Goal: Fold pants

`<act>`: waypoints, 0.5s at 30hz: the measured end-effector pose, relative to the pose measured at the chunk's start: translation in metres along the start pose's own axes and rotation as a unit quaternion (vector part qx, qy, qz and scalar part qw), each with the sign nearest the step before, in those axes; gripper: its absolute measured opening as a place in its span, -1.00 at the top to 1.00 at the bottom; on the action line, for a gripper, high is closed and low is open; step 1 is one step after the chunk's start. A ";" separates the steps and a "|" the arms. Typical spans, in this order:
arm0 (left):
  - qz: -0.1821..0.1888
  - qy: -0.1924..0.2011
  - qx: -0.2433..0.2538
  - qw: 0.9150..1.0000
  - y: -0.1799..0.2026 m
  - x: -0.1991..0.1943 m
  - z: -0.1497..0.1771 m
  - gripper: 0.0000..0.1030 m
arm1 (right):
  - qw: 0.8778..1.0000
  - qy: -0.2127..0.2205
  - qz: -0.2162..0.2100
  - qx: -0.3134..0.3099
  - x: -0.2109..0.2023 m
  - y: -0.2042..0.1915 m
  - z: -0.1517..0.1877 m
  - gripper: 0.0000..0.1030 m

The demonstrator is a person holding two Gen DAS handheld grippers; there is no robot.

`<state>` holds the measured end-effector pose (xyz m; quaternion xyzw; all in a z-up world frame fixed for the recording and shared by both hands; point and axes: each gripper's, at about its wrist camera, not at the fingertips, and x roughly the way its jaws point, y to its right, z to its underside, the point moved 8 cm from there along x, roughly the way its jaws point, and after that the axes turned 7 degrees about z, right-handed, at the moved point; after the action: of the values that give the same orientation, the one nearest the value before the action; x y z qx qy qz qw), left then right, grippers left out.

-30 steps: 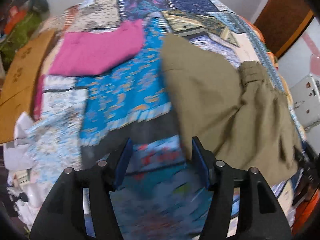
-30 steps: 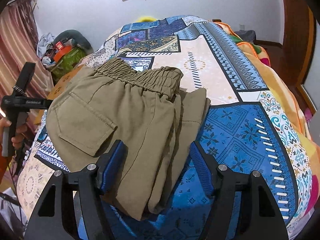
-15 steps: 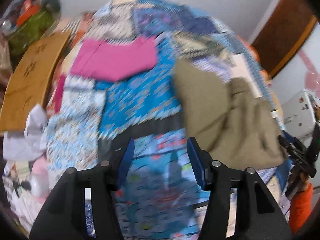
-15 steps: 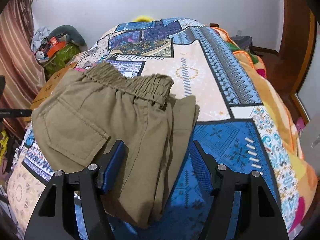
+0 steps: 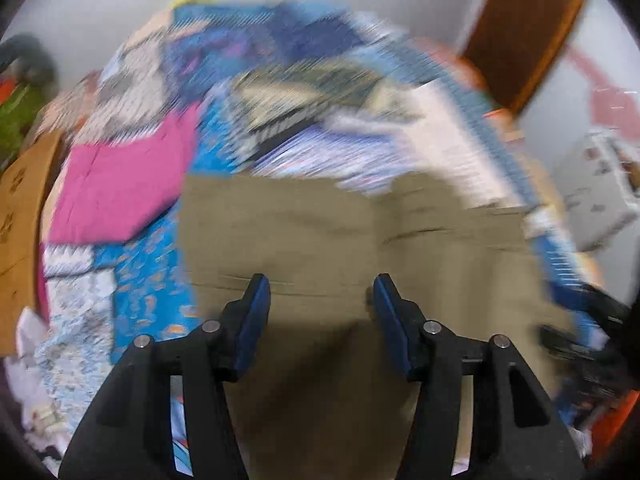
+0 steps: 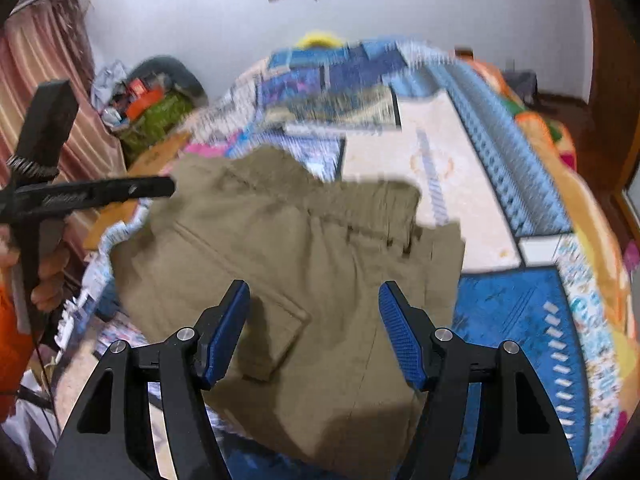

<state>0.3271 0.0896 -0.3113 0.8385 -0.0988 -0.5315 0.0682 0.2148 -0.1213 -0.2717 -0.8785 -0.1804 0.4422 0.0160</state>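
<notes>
The olive-khaki pants (image 5: 340, 240) lie folded on the patterned bedspread (image 5: 148, 284). In the right wrist view the pants (image 6: 320, 248) show a back pocket and the elastic waistband at the far side. My left gripper (image 5: 320, 300) is open and empty, hovering over the pants' near part. My right gripper (image 6: 314, 316) is open and empty, hovering over the pocket area. The left gripper's body (image 6: 92, 194) shows at the left of the right wrist view. Both views are blurred by motion.
A folded pink garment (image 5: 120, 192) lies on the bed left of the pants. A wooden board (image 5: 20, 232) stands at the bed's left side. A pile of bags and clutter (image 6: 156, 108) sits by the curtain. A white appliance (image 5: 596, 192) stands at the right.
My left gripper has swung right from the bare bedspread to above the pants. My right gripper has moved closer over the pants. Both stayed open.
</notes>
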 end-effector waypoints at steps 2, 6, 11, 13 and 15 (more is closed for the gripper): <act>0.026 0.000 -0.016 1.000 -0.014 0.008 0.001 0.25 | 1.000 0.001 -0.005 0.002 0.004 0.003 0.006 -0.17; 0.011 0.004 -0.021 1.000 -0.024 0.000 -0.001 0.58 | 1.000 0.002 0.006 -0.004 -0.003 0.010 0.012 -0.17; -0.029 0.019 -0.022 0.999 -0.028 -0.021 0.001 0.59 | 0.999 -0.005 0.038 0.000 -0.013 0.023 0.021 -0.18; -0.017 0.029 -0.011 0.999 -0.021 -0.034 0.004 0.54 | 0.999 -0.007 0.042 0.007 -0.018 0.029 0.024 -0.18; 0.009 0.038 0.007 0.999 -0.006 -0.047 0.011 0.22 | 0.999 -0.007 0.036 0.024 -0.025 0.035 0.027 -0.18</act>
<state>0.2981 0.1069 -0.2764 0.8576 -0.1079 -0.4980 0.0706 0.1905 -0.1654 -0.2756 -0.8806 -0.1382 0.4527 0.0202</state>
